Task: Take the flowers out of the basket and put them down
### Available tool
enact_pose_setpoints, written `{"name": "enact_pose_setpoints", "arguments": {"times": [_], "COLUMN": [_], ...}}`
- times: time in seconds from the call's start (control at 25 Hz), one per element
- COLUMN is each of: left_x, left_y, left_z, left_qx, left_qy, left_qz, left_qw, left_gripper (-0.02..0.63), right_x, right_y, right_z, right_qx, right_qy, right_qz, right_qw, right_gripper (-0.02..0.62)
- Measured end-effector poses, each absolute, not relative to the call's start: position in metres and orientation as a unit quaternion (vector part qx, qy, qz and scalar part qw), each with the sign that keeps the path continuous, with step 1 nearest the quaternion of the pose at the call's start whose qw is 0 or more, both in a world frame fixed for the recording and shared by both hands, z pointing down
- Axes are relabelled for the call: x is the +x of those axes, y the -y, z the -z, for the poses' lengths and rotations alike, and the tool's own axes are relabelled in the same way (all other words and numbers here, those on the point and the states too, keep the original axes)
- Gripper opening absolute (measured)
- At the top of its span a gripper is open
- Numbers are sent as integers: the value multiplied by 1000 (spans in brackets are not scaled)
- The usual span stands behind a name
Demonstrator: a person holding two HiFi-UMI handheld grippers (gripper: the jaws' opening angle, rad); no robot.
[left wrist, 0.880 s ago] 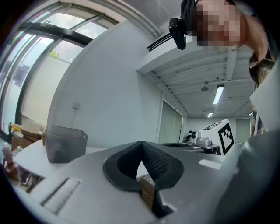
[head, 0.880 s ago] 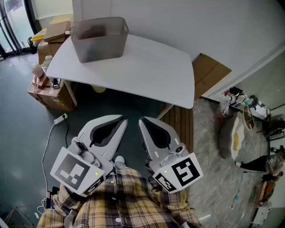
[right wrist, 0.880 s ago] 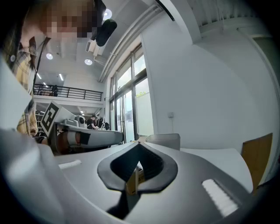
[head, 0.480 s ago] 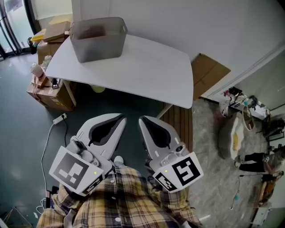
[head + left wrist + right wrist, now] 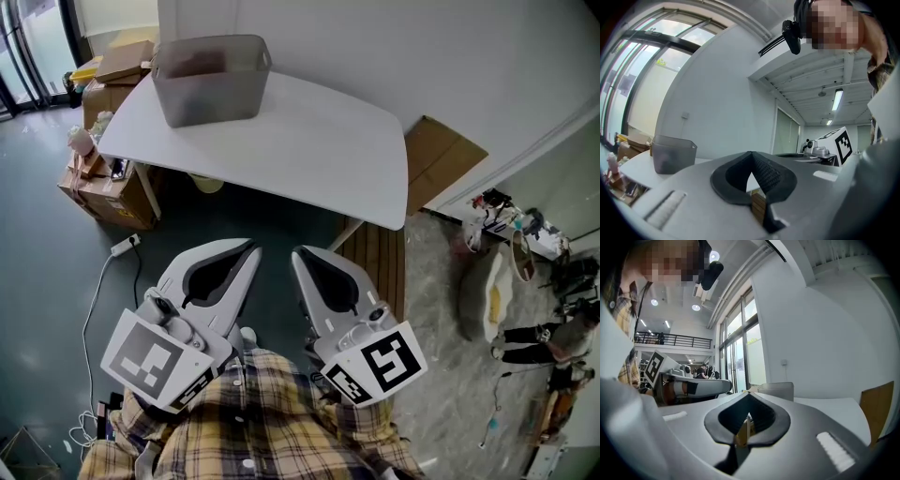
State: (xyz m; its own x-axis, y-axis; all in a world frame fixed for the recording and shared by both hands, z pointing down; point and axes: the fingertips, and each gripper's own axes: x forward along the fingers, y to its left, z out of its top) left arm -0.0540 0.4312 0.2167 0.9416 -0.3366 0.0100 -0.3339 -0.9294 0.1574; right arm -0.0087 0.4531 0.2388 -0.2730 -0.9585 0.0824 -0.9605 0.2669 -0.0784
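Note:
A grey plastic basket (image 5: 211, 80) stands at the far left corner of the white table (image 5: 319, 155). Something dim and brownish shows inside it; I cannot make out flowers. My left gripper (image 5: 251, 246) and right gripper (image 5: 298, 253) hang side by side close to my body, above the floor and short of the table's near edge. Both are shut, tips together, with nothing between them. The basket (image 5: 672, 152) sits ahead and left of the closed jaws in the left gripper view. In the right gripper view the basket (image 5: 777, 391) lies straight beyond the jaw tips.
Cardboard boxes (image 5: 103, 192) are stacked on the floor left of the table, with a power strip (image 5: 124, 247) and cable nearby. A cardboard sheet (image 5: 450, 159) leans on the wall at the right. Wooden slats (image 5: 375, 258) lie under the table's right end.

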Motion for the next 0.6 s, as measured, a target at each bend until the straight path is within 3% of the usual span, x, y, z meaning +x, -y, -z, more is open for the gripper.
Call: {"name": "enact_pose_setpoints", "arguments": {"times": [0.6], "left_x": [-58], "left_y": [-397], "left_z": [-225], "left_qx": [980], "left_qy": [180], "left_qz": [8], "left_qw": [85], "left_gripper": [12], "right_x": [-11], "right_y": [-419], "right_z": [-249], "right_qx": [594], "right_qy": [802], "right_qz": [-61], "right_qw": [23], "right_gripper": [5]}}
